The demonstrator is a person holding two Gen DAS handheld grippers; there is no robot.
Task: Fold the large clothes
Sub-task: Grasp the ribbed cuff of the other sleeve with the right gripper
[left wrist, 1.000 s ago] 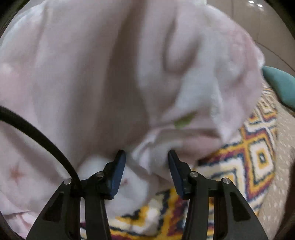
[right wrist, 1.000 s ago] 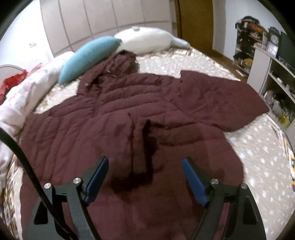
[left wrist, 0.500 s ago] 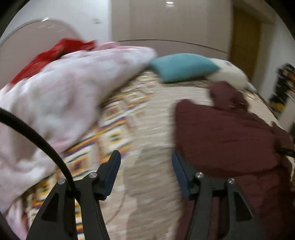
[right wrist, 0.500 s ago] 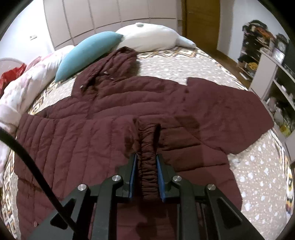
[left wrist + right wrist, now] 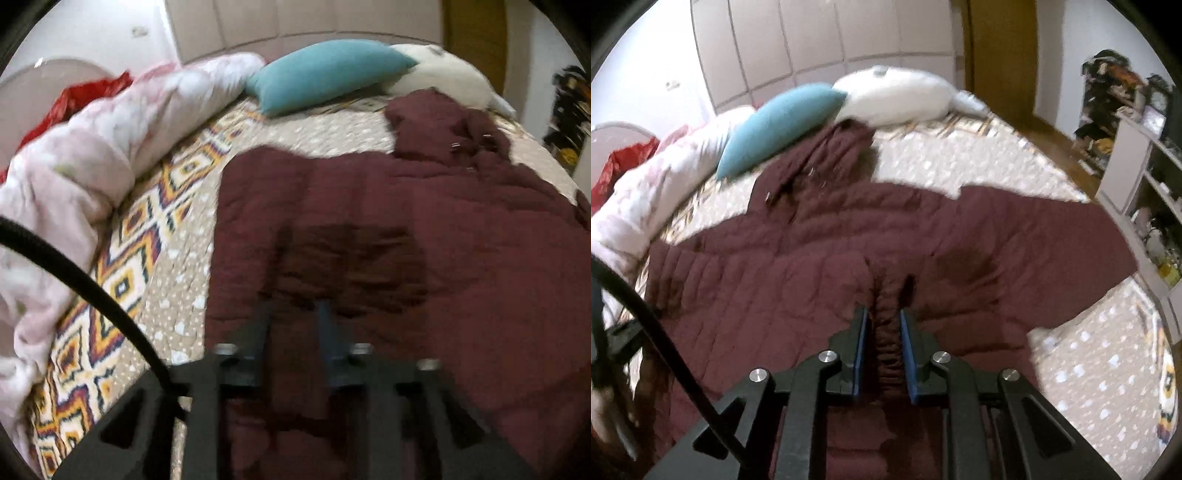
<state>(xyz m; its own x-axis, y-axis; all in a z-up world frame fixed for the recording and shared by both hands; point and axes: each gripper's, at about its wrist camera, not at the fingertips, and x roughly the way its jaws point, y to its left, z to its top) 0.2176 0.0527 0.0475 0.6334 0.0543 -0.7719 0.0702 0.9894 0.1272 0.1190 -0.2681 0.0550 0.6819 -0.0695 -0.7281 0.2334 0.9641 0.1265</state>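
Observation:
A maroon quilted coat lies spread on the bed, its hood toward the pillows and one sleeve stretched out to the right. My right gripper is shut on a gathered, ruched ridge of the coat near its middle, and that fold stands up between the blue pads. Blurred by motion, my left gripper hovers over the coat's left part. Its jaws are closing, with only a narrow gap, and nothing is seen pinched between them.
A teal pillow and a white pillow lie at the head of the bed. A pink blanket is heaped along the left side on the patterned bedspread. White shelves stand at the right.
My left gripper swung away from the pink blanket and over to the maroon coat, its jaws narrowing. My right gripper closed on the coat's gathered fold and rose slightly.

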